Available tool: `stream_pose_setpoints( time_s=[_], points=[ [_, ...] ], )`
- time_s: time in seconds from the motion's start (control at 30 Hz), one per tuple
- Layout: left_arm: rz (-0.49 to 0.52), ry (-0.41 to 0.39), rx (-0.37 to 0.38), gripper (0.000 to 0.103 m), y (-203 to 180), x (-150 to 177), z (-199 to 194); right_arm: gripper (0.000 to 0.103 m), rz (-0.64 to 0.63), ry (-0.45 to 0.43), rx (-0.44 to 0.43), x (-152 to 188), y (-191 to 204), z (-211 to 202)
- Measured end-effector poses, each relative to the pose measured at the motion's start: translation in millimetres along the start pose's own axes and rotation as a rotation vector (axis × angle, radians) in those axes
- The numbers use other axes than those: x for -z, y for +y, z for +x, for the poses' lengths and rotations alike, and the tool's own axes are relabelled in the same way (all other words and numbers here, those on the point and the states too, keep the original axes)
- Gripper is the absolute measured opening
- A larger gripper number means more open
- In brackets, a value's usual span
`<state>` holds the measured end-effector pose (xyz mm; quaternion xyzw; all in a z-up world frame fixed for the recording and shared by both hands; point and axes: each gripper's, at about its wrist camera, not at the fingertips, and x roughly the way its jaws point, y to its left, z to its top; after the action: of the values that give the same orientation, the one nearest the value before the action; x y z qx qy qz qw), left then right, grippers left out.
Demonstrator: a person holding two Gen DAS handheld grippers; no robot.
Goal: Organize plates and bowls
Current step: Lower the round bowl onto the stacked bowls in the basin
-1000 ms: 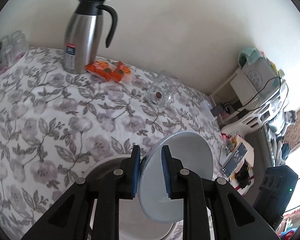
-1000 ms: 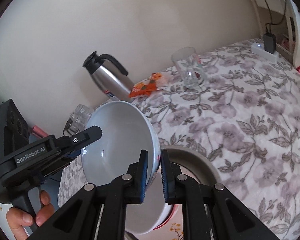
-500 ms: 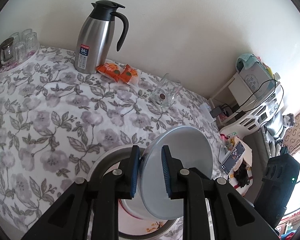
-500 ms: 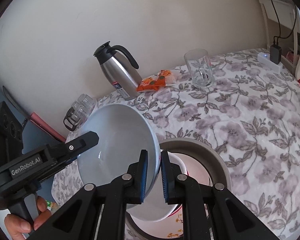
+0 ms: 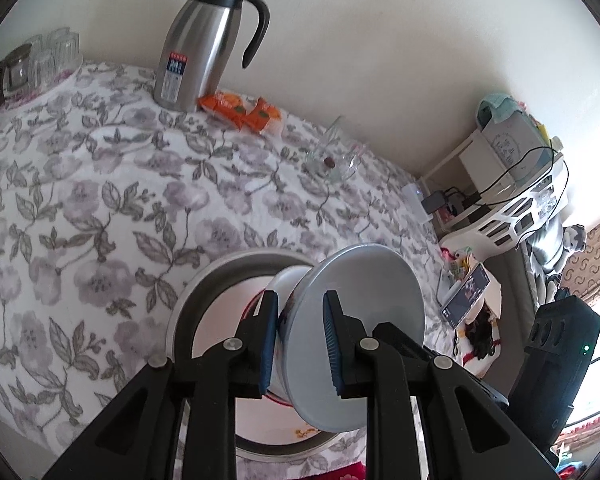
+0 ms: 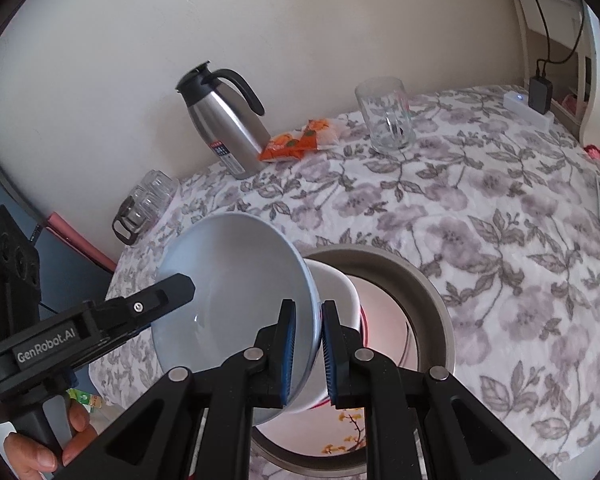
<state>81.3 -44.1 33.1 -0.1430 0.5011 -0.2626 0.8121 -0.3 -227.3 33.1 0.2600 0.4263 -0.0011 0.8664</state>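
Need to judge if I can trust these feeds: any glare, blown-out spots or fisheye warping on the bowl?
Left wrist view: window light at the right edge is blown out; the grey bowl is sharp, the table bulges from fisheye curvature. Right wrist view: even light, a small highlight inside the bowl, no hard shadows; the steel jug leans from lens distortion; black vignette in the corners.

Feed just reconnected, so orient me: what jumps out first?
A grey bowl held tilted on edge, left claw and right claw each clamping its rim, above a white bowl in a wide plate. Behind, a steel thermos jug stands by the wall.
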Motion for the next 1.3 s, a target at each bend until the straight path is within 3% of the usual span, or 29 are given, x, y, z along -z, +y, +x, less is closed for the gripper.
stream_pose_setpoints(
  time_s=[0.4,0.53,0.73,1.0,1.07,1.13,1.3],
  points=[
    [-0.034,0.082,-0.018,0.022,7,6,23,0.017,0.035,0.042,0.023,0,-10,11],
    [-0.026,0.058,-0.051,0.022,6,5,18,0.022,0.019,0.041,0.042,0,-7,10],
    [-0.041,0.039,-0.022,0.024,9,1,13,0.024,-0.015,0.008,0.062,-2,-2,4],
    [-0.047,0.021,-0.038,0.025,10,2,8,0.025,-0.026,-0.006,0.079,-3,-1,-1],
    [-0.056,0.008,-0.054,0.031,12,2,4,0.044,-0.028,-0.017,0.088,-4,-2,-3],
    [-0.068,-0.006,-0.079,0.056,15,3,1,0.052,-0.026,-0.022,0.106,-4,-3,-4],
    [-0.084,-0.038,-0.169,0.062,23,4,-7,0.066,-0.031,-0.014,0.134,-5,-5,-1]
  ],
)
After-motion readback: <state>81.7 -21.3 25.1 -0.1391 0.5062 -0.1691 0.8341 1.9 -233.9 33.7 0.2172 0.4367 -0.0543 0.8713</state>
